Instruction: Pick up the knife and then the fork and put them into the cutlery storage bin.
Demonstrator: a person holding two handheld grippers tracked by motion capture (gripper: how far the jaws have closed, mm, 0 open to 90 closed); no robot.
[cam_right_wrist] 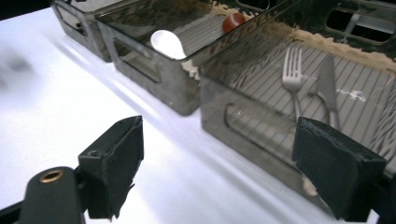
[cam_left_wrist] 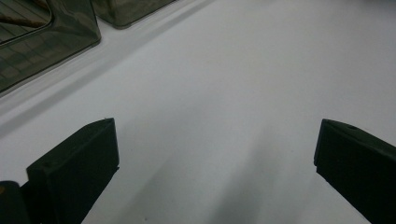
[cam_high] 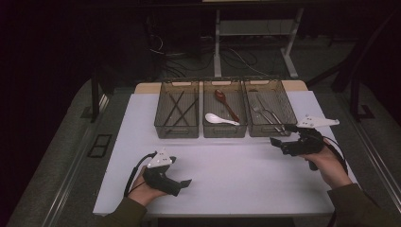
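Both tools gape empty; white spoon [cam_high: 220, 119] lies crosswise, bowl left

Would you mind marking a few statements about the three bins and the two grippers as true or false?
1. The white spoon lies in the middle bin. True.
2. The left gripper holds a fork. False: its jaws stand wide apart over the bare white table.
3. The fork lies in the right bin. True.
4. The red-brown spoon lies on the table outside the bins. False: it lies in the middle bin, beside the white spoon.
5. The right gripper is shut. False: it is open, near the right bin's front wall.
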